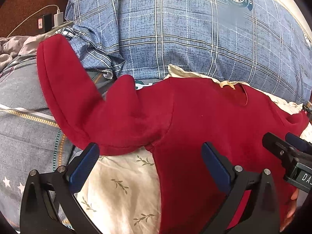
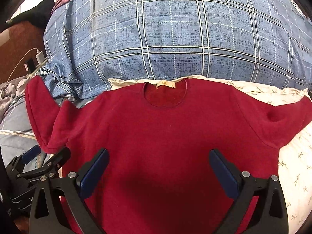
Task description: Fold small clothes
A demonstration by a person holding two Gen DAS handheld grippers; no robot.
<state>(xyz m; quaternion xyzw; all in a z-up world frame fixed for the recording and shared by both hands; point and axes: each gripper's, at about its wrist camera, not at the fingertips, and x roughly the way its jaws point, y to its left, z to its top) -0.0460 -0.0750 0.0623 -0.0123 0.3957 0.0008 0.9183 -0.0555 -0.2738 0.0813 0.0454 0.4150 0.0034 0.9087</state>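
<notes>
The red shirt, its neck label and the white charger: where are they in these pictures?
red shirt (image 2: 165, 128): right wrist view, middle of the chest.
neck label (image 2: 165, 86): right wrist view, centre of the tan tag inside the collar.
white charger (image 1: 58, 17): left wrist view, the plug body.

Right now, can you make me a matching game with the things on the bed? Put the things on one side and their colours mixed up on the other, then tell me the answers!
Things:
1. sweater
2. big pillow
3. neck label
4. charger plug

Colours:
A. white
B. blue with checked lines
C. dark red
D. pale tan

Right pairs: 1-C, 2-B, 3-D, 4-A.

The sweater lies spread flat on the leaf-print sheet, and the left gripper and right gripper are both open above it.
</notes>
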